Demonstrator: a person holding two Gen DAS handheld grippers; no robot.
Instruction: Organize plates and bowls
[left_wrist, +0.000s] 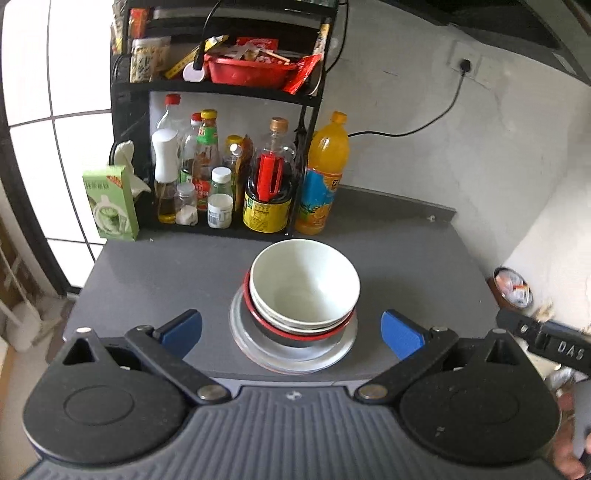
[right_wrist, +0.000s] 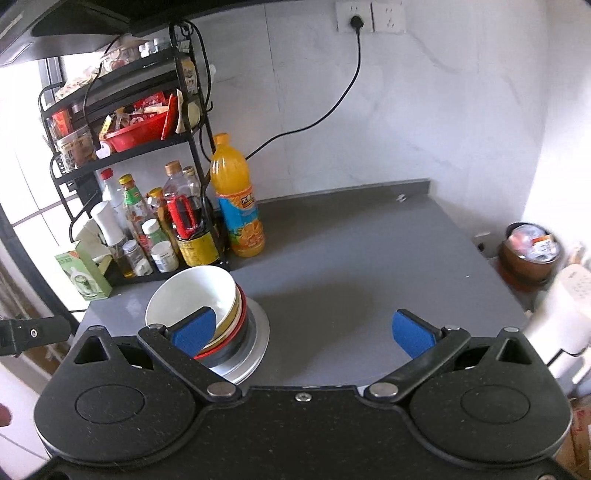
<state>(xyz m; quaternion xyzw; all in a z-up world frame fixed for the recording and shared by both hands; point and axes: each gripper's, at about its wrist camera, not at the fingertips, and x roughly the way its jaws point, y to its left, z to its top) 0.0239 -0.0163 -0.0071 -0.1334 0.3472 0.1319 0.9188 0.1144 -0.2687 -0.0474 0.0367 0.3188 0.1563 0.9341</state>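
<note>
White bowl (left_wrist: 304, 284), frame centre: glossy, smooth, ceramic-looking. Plates (left_wrist: 295, 356) beneath: smooth, pale, satin sheen. Countertop (left_wrist: 166, 273): matt grey, smooth. Orange bottle (left_wrist: 323, 177), upper middle: clear glossy plastic, printed label. Rack (left_wrist: 221, 86), upper left: black-painted metal. Left gripper (left_wrist: 291, 334) and right gripper (right_wrist: 304, 332): matt black plastic, blue textured pads (left_wrist: 400, 332), metal rivets.

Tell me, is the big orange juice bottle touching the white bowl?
Apart. In the left wrist view, bare grey countertop shows between the orange juice bottle and the white bowl; the right wrist view shows the same gap.
</note>
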